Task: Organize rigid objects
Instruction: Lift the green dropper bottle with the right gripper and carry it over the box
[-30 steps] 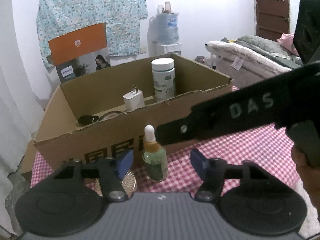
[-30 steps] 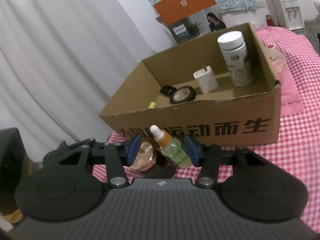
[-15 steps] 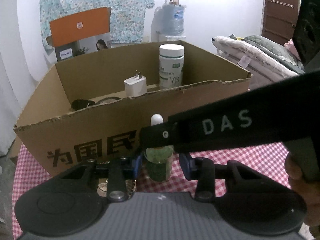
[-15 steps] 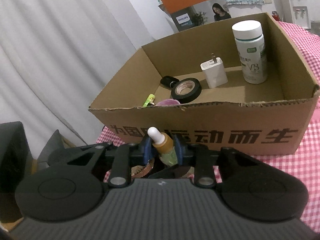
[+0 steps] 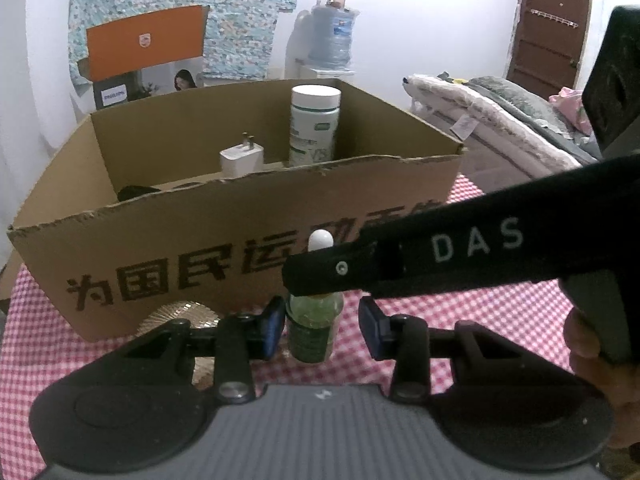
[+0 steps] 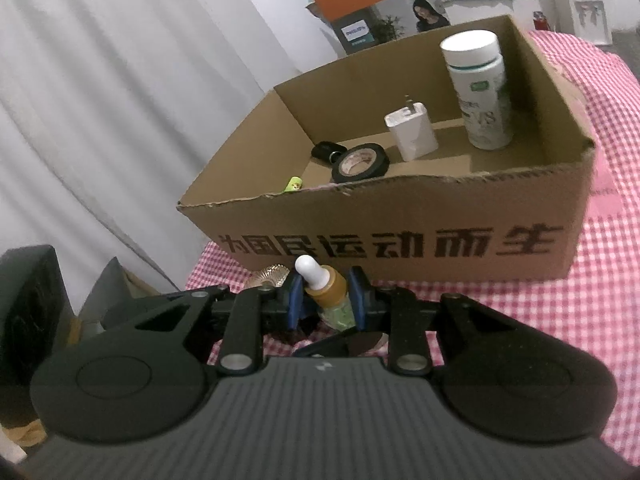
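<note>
Both tools have narrowed since a second ago. The right tool (image 6: 324, 294) is now pinching the dropper bottle (image 6: 325, 280) at its amber neck, while the left tool (image 5: 318, 328) is sitting nearly shut around the bottle's green body, its right pad apart. The bottle is standing on the checked desk (image 5: 460, 308) before the cardboard box (image 5: 240, 256). Farther off, a bed (image 5: 500, 120) and door (image 5: 548, 24) are showing.

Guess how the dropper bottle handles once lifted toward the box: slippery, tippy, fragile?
Dropper bottle looks like smooth clear glass or plastic, so probably slick and possibly breakable. It is tall and narrow, likely tippy when set down. The right hand-held gripper clamps its amber collar, so it may pivot.
</note>
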